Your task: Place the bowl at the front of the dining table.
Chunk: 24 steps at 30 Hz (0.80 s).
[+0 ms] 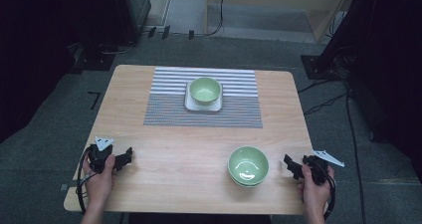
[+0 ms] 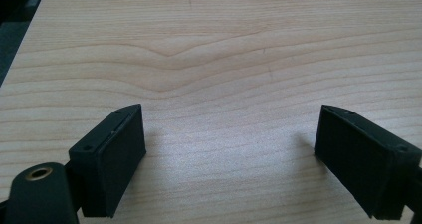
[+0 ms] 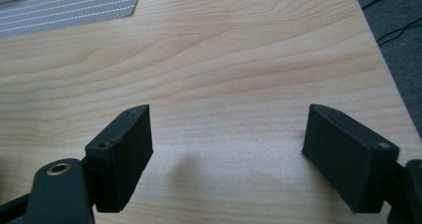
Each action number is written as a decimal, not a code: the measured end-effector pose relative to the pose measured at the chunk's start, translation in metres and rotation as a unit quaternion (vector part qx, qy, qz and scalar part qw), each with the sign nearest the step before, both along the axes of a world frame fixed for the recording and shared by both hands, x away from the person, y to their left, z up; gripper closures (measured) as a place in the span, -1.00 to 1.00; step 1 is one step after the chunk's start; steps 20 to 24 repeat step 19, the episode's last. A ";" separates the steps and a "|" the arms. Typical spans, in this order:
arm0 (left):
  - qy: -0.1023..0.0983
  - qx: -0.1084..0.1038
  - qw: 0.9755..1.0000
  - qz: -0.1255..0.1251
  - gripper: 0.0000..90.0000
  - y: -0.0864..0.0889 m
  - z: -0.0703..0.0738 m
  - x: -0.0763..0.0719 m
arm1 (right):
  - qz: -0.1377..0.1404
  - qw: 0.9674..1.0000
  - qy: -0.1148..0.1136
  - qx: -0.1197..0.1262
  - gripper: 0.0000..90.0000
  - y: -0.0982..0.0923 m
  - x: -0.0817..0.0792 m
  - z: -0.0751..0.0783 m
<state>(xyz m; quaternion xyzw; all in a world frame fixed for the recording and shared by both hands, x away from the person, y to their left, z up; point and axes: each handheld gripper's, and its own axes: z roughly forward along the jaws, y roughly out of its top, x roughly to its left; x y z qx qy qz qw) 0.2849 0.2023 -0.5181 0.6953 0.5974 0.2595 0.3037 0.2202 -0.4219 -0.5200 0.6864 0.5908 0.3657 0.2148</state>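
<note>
A green bowl (image 1: 205, 90) sits on a white square plate (image 1: 189, 103) in the middle of a striped grey placemat (image 1: 164, 109) at the back of the wooden table (image 1: 174, 154). Nearer me, right of centre, stands a stack of green bowls (image 1: 248, 166). My left gripper (image 1: 128, 158) rests near the table's front left, held in a hand, jaws open with bare wood between them (image 2: 229, 149). My right gripper (image 1: 289, 166) hovers at the front right edge, just right of the bowl stack, jaws open and empty (image 3: 226, 154).
The table's right edge (image 3: 383, 79) runs close beside my right gripper, with grey floor and cables (image 1: 323, 104) beyond. Dark equipment stands at the far left and far right of the room. A corner of the placemat (image 3: 74, 5) lies up left in the right gripper view.
</note>
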 end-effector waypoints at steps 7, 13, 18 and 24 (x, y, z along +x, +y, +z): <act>0.000 0.000 1.000 0.000 -0.73 0.000 0.000 0.000 | 0.009 0.998 0.005 -0.062 -0.60 0.008 -0.006 -0.002; 0.000 0.000 1.000 0.000 -0.73 0.000 0.000 0.000 | 0.018 0.994 0.014 -0.110 -0.67 0.018 -0.006 -0.004; 0.000 0.000 1.000 0.000 -0.72 -0.001 0.000 -0.001 | 0.020 0.994 0.015 -0.111 -0.69 0.018 -0.006 -0.004; 0.000 0.000 1.000 0.001 -0.73 -0.001 0.000 -0.001 | 0.020 0.994 0.015 -0.111 -0.69 0.018 -0.006 -0.005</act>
